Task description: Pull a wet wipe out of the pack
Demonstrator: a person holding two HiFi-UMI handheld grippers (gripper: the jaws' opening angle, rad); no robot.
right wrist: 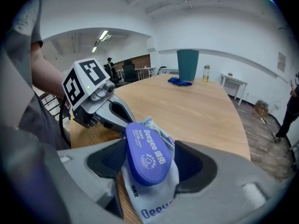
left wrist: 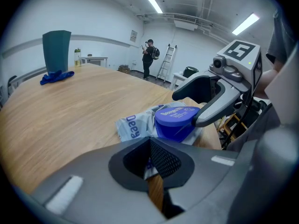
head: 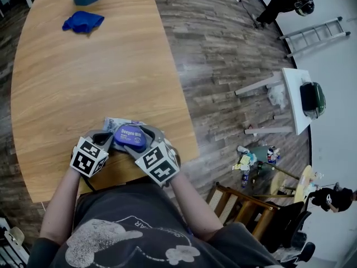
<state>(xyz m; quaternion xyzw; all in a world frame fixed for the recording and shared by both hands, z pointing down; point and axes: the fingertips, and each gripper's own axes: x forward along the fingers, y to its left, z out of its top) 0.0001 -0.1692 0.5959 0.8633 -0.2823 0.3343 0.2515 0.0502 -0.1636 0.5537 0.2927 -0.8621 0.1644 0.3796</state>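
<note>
left gripper: jaws pinched shut on crinkly grey wet-wipe pack edge
right gripper: jaws apart, loosely round its oval blue plastic lid

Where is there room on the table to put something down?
The wide middle of the table, between the blue cloth and the wipe pack, is free. The near edge is crowded: the left claw and right claw meet at the pack.

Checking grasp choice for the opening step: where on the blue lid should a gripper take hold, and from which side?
Take the lid by its raised rim, jaws across the oval's short width, coming from the person's side and above. The rim looks stiff and stands proud of the limp pack. Which end hinges does not show.
</note>
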